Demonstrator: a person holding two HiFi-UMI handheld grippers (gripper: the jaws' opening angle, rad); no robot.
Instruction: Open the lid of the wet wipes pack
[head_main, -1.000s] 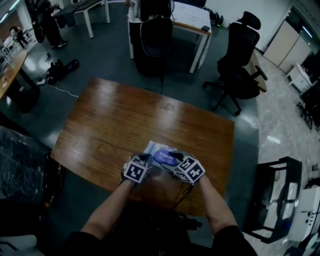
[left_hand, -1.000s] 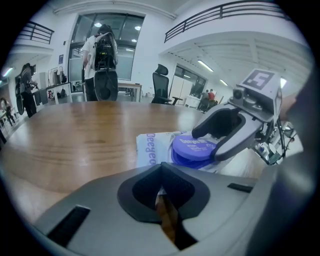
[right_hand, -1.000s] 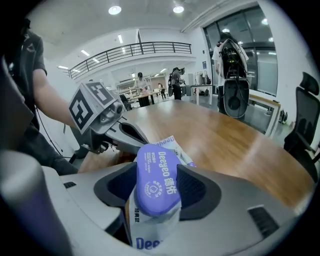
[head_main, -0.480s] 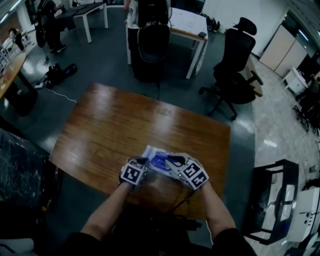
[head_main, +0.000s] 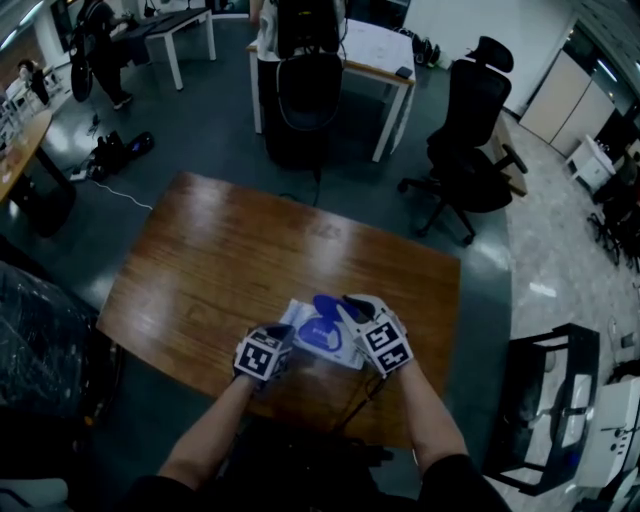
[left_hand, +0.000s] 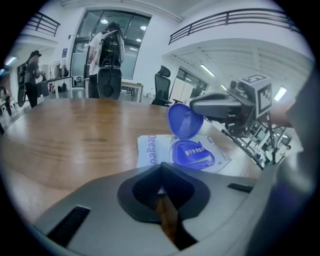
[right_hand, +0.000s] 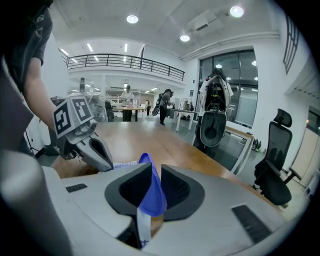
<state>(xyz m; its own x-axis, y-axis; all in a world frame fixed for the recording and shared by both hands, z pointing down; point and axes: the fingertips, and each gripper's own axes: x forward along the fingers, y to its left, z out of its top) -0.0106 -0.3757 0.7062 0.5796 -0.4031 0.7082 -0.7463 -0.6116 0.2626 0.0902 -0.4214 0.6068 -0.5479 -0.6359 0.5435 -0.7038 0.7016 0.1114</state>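
The right gripper (right_hand: 154, 170) has just closed its jaws on the blue lid (left_hand: 184, 120) and holds it upright over the wet wipes pack (left_hand: 150, 151), which lies flat by the tabletop's (head_main: 230, 240) near edge. The left gripper (left_hand: 161, 167) has its jaws together, seemingly pinching the pack's near edge, though its own body hides the contact.

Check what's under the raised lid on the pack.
Under the raised lid, the pack shows a blue oval base with white print on it. No wipes or opening can be seen; that blue surface covers whatever lies below.
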